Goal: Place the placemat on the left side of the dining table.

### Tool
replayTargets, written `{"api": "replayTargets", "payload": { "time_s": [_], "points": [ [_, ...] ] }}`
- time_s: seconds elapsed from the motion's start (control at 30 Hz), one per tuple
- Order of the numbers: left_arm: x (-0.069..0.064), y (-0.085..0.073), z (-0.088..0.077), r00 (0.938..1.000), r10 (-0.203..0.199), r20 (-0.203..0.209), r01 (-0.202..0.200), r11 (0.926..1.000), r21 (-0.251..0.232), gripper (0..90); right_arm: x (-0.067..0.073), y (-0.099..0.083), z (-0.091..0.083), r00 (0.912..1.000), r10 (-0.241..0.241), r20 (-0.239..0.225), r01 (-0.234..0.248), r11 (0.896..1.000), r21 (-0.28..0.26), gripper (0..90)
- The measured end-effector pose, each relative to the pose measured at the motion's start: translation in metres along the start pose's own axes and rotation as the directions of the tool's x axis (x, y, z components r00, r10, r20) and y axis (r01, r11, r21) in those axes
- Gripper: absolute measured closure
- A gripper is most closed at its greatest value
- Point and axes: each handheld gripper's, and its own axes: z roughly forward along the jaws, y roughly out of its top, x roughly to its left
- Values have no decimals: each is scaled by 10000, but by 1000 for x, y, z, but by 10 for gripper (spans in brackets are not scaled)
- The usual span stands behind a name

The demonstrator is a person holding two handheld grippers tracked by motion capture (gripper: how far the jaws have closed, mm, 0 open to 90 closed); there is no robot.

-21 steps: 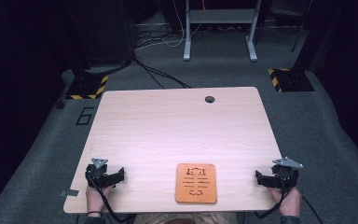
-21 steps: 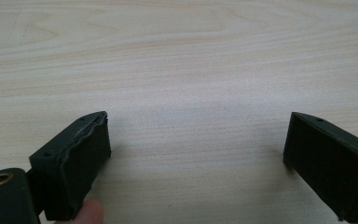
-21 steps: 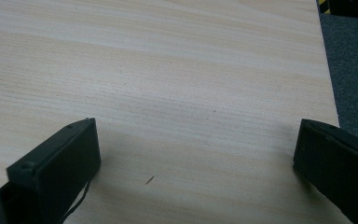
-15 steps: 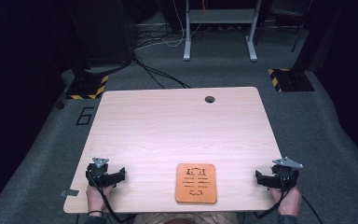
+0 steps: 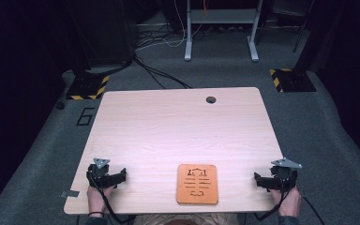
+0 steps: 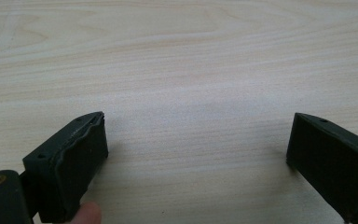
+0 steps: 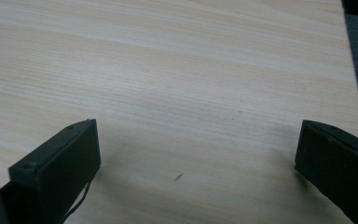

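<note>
**Both grippers parked wide, orange board waiting between them**

The left gripper sits at one near corner of the table, the right gripper at the other, and both aim inward toward the orange board lying flat on the near edge, well apart from each. That looks like a ready stance, the board centred so either hand can reach it. The high view gives that whole layout. The left gripper view adds the close detail: its jaws are spread wide with bare wood grain between them and a fingertip beside the left jaw. The right gripper view shows the same wide gap, nothing inside it, and the table's edge just past the right-hand jaw.
</note>
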Motion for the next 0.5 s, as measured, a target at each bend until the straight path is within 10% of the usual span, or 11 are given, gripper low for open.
{"api": "replayTargets", "payload": {
  "time_s": [0.5],
  "points": [
    [0, 0, 0, 10000, 43, -25, -43, 10000, -38, 50, 33, 2, -9, 9920, 74, -1261, -114, 9995, -305, 0]
  ]
}}
